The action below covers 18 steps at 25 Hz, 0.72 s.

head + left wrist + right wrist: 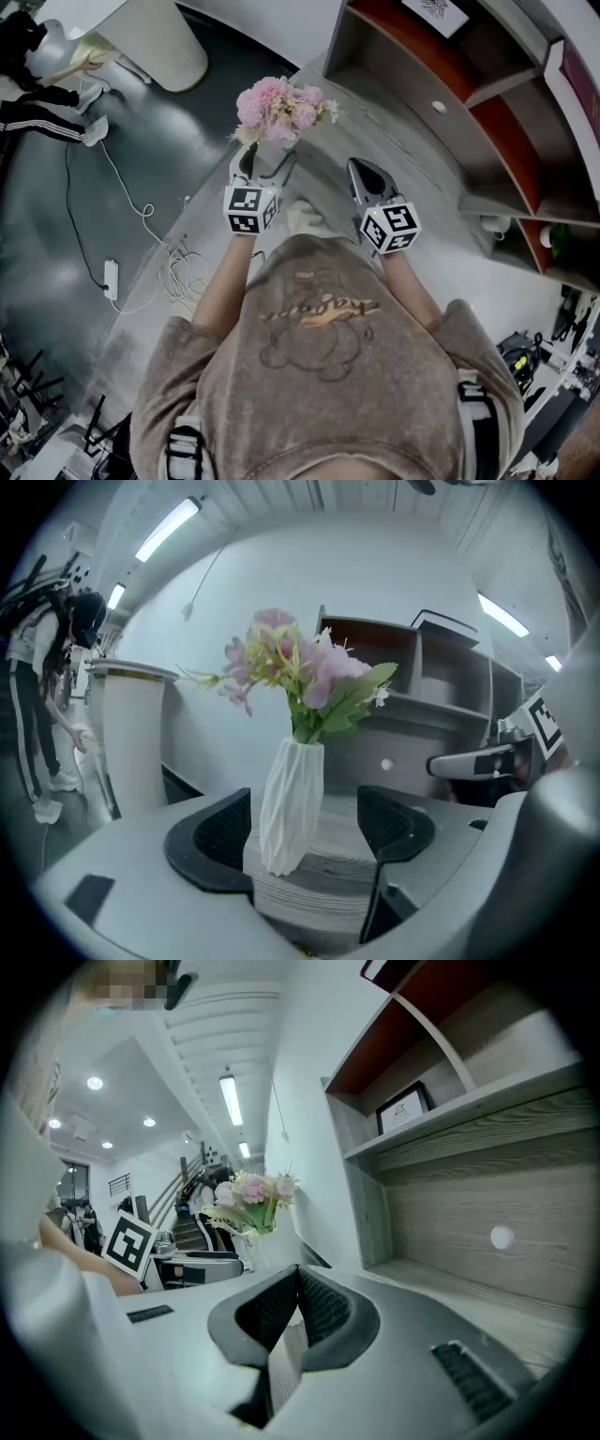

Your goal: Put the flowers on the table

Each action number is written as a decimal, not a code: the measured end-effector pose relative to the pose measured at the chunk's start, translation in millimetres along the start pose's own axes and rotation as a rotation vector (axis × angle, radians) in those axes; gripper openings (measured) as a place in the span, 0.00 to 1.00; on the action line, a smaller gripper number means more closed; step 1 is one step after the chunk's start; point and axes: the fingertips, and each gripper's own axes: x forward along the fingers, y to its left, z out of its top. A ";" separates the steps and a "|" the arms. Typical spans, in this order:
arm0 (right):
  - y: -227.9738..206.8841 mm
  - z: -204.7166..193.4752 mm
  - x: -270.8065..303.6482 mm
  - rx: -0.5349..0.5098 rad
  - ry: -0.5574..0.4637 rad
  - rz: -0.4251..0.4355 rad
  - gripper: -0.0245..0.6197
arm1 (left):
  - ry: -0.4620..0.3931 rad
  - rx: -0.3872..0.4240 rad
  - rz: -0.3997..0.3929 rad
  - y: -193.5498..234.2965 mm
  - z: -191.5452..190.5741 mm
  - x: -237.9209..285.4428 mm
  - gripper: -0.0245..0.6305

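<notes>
- Grippers first: left gripper (302, 813) has its jaws spread wide, gripping nothing.
- White faceted vase (292, 803) stands betw. those jaws, base down on the grey wood-grain table (319, 892). It sits nearer the left pad, w/ a clear gap to the right pad. Can't tell if the left pad touches it.
- Pink flowers (300, 672) w/ green leaves stick up out of the vase, well above the jaws.
- Vase leans a little to one side in the left gripper view; may be just the wide lens.
- right gripper (298, 1274) has its jaw tips pressed together, nothing betw. them. It is held over the table, beside the left one and clear of the vase.
- From the head view, both grippers are out in front of the person, vase & flowers just beyond the left one, near the table's edge.
- Shelf unit (450, 56) w/ red-brown insides runs along the far side of the table; a framed item (403, 1107) stands on a shelf, and a small white knob (502, 1237) shows on the panel below.
- Tall white cylinder (169, 37) stands on the dark floor off the table's left end.
- White cable (141, 211) & power strip (111, 278) lie on the floor.
- Second person (37, 686) in dark striped trousers stands at far left, by the cylinder.
</notes>
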 end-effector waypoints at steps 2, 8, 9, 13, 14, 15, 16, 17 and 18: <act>6.4 1.6 -3.3 -0.006 -0.008 0.009 0.04 | -0.006 -0.004 -0.004 -4.7 2.9 -13.0 0.57; 24.2 2.6 -14.0 -0.011 -0.029 0.019 0.04 | -0.027 -0.016 -0.002 -15.5 7.7 -57.0 0.57; 26.6 2.5 -15.9 -0.011 -0.032 0.019 0.04 | -0.030 -0.018 0.002 -16.5 7.9 -63.8 0.57; 36.3 2.8 -24.5 -0.009 -0.044 0.014 0.04 | -0.041 -0.033 0.033 -17.3 7.4 -90.5 0.52; 38.5 2.6 -26.0 -0.008 -0.047 0.014 0.04 | -0.044 -0.036 0.042 -16.7 6.9 -96.2 0.49; 40.6 1.9 -27.3 -0.007 -0.050 0.014 0.04 | -0.047 -0.038 0.049 -16.2 6.2 -101.1 0.45; 42.6 1.0 -28.3 -0.006 -0.052 0.015 0.04 | -0.049 -0.039 0.055 -15.8 5.6 -105.3 0.42; 44.4 0.1 -29.1 -0.005 -0.053 0.017 0.04 | -0.051 -0.040 0.061 -15.3 5.3 -108.8 0.39; 46.1 -0.7 -29.5 -0.006 -0.053 0.020 0.04 | -0.056 -0.040 0.068 -14.6 5.5 -111.9 0.36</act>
